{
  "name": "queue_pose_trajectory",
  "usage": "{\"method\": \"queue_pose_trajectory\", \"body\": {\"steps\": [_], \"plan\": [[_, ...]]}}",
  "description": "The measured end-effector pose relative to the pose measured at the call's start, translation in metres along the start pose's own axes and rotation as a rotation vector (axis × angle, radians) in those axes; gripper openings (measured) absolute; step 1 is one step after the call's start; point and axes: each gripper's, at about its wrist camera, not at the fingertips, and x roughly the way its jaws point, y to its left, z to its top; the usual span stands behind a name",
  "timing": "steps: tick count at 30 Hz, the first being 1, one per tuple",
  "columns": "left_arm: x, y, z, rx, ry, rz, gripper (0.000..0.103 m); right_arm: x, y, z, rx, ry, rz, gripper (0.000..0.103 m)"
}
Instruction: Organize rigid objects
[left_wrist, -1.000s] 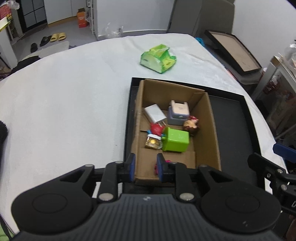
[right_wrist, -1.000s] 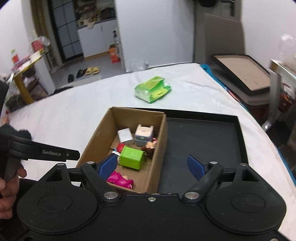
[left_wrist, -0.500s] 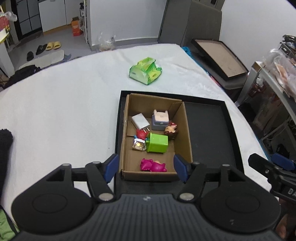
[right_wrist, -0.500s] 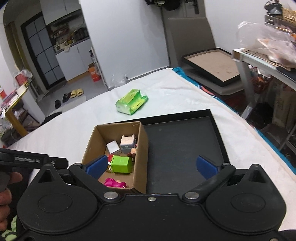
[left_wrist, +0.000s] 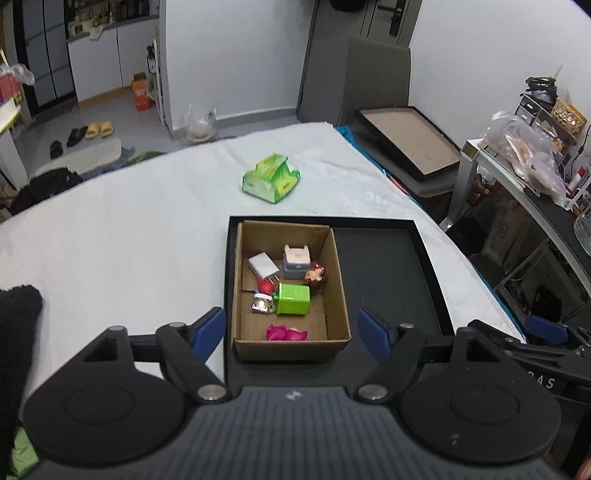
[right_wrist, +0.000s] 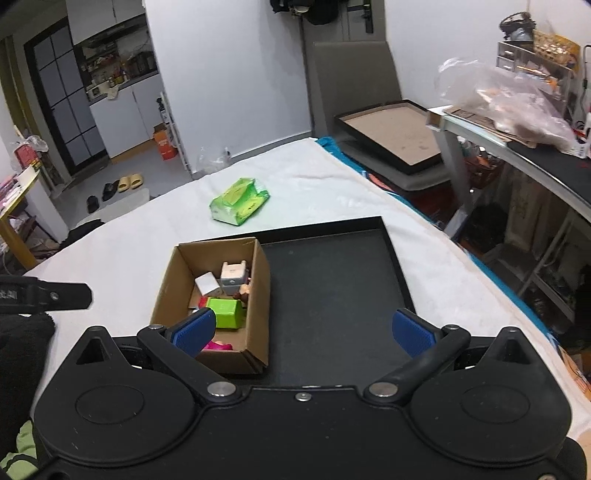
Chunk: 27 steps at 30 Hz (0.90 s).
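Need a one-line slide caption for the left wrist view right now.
Left gripper open above a cardboard box of small toys, seated in the left side of a black tray on a white table.

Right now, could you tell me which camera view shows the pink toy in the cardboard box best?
The left wrist view: the pink toy lies in full sight by the cardboard box's near wall. In the right wrist view, the right gripper's finger and the box wall hide most of it.
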Motion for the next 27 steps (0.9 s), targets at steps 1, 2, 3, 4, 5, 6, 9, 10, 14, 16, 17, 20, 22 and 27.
{"method": "queue_pose_trajectory", "body": {"steps": [1, 2, 3, 4, 5, 6, 9, 10, 14, 16, 17, 20, 22, 27], "plan": [[-0.004, -0.001, -0.002, 0.003, -0.008, 0.001, 0.082, -0.003, -0.001, -0.001, 0.003, -0.006, 0.003, 0.103], [-0.007, -0.002, -0.003, 0.003, -0.013, -0.001, 0.084, -0.006, -0.002, -0.002, 0.007, -0.012, 0.004, 0.103], [-0.011, -0.002, -0.004, 0.0, -0.02, -0.005, 0.085, -0.01, -0.004, -0.002, 0.012, -0.015, 0.001, 0.103], [-0.014, -0.001, -0.005, -0.002, -0.029, -0.008, 0.086, -0.013, -0.005, -0.003, 0.017, -0.017, 0.0, 0.103], [-0.017, -0.001, -0.006, -0.003, -0.039, -0.005, 0.087, -0.016, -0.007, -0.003, 0.022, -0.02, -0.001, 0.103], [-0.02, -0.002, -0.007, -0.003, -0.044, 0.001, 0.088, -0.019, -0.008, -0.004, 0.026, -0.022, -0.003, 0.103], [-0.03, -0.002, -0.011, -0.012, -0.052, 0.013, 0.088, -0.028, -0.012, -0.005, 0.042, -0.032, -0.01, 0.103], [-0.034, -0.002, -0.013, -0.013, -0.062, 0.012, 0.089, -0.031, -0.013, -0.007, 0.044, -0.039, -0.01, 0.103], [-0.049, -0.007, -0.019, 0.008, -0.093, 0.03, 0.091, -0.042, -0.013, -0.009, 0.038, -0.053, -0.006, 0.103], [-0.055, -0.009, -0.022, 0.01, -0.102, 0.023, 0.091, -0.047, -0.01, -0.011, 0.021, -0.066, -0.015, 0.103], [-0.057, -0.01, -0.024, 0.013, -0.108, 0.011, 0.092, -0.05, -0.009, -0.012, 0.011, -0.072, -0.017, 0.103], [-0.061, -0.017, -0.029, 0.042, -0.115, 0.022, 0.092, -0.058, -0.006, -0.014, -0.007, -0.082, -0.02, 0.103], [-0.064, -0.02, -0.032, 0.044, -0.121, 0.018, 0.092, -0.063, -0.006, -0.014, -0.006, -0.087, -0.018, 0.103], [-0.074, -0.025, -0.042, 0.06, -0.135, 0.018, 0.092, -0.071, -0.008, -0.018, 0.006, -0.099, -0.003, 0.103]]}}
